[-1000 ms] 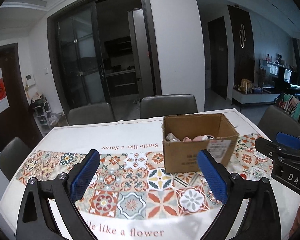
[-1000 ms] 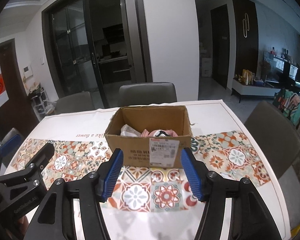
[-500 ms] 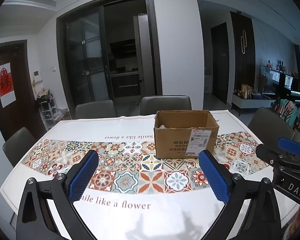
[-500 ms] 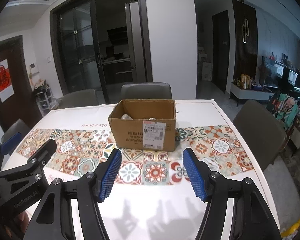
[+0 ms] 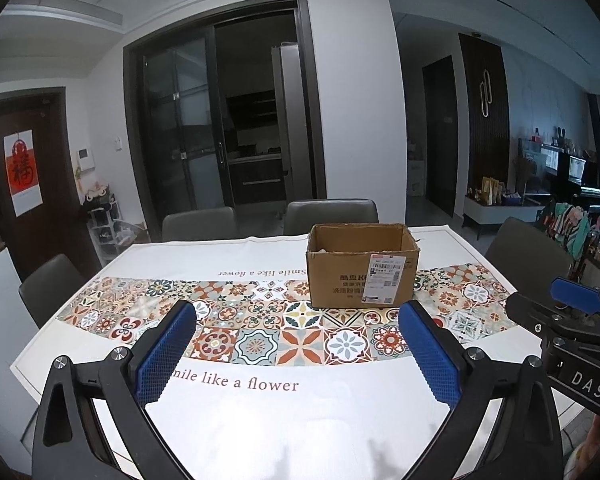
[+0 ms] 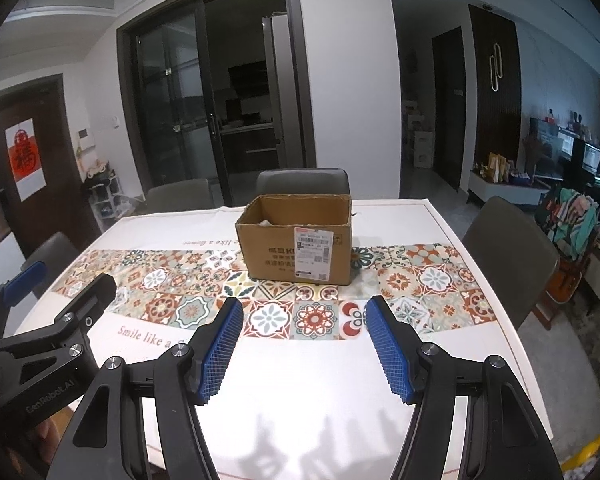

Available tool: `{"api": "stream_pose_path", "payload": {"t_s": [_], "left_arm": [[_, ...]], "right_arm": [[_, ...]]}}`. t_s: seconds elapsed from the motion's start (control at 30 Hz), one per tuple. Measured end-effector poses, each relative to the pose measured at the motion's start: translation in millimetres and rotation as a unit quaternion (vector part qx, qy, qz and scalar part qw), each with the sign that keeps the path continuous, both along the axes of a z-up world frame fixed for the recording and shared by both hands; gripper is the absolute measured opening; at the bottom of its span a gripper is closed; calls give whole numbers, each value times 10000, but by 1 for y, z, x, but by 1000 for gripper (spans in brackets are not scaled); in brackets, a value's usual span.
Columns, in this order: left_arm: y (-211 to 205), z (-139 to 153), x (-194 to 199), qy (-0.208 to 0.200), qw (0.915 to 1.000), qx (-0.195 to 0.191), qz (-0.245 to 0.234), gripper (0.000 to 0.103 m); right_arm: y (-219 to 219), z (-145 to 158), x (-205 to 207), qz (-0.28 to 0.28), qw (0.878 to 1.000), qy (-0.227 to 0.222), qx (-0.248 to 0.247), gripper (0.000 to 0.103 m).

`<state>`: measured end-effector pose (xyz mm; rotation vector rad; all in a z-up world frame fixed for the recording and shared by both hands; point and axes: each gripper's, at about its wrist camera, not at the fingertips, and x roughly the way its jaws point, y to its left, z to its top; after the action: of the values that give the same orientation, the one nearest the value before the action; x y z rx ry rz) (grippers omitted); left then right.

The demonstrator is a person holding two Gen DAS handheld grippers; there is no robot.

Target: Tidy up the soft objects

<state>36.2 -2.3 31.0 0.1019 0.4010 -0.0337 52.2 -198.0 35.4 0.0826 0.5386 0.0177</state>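
Hovering claws: both hang over the near edge of the tabletop (image 5: 260,248), side by side, aimed at the box.
Left claw (image 5: 298,354): blue pads spread wide apart, nothing between them.
Right claw (image 6: 304,346): pads apart as well, only bare cloth showing in the gap.
Cardboard box (image 6: 298,246): stands upright and open-topped on the patterned tile band of the tablecloth (image 6: 420,280), well apart from both claws, a white shipping label on its near face.
Soft objects: only a pale scrap peeks over the box's rim at its back left corner; what it is cannot be told.
Tablecloth: white, printed "Smile like a flower" along the near side.
Chairs (image 5: 330,216): grey, tucked in at the far and side edges.
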Motion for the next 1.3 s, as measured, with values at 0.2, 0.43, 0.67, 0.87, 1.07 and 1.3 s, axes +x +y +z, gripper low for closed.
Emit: {"api": "stream_pose_path", "payload": {"t_s": [0.2,0.43,0.67,0.87,1.07,1.3], "left_arm": [[-1,4,-15,-80,10000,6,-32,103],[-2,6,-27,-121,9999,35,-55,103],[-2,7,-32,-123,9999,47,-56,103],[-3,6,-37,-147,9999,68,-39,103],[-4,6,-41,-161,9998,85,-15,103],[-4,6,-45,-156,9999,74,1,103]], "right_arm": [[2,4,-17,24,10000,-81,8,65],[2,4,-27,40,9999,-130,59,65],[3,4,-36,10,9999,-155,39,65],[3,4,-37,13,9999,-162,31,65],[4,3,-37,24,9999,-156,31,65],[5,2,-40,39,9999,-146,24,65]]}}
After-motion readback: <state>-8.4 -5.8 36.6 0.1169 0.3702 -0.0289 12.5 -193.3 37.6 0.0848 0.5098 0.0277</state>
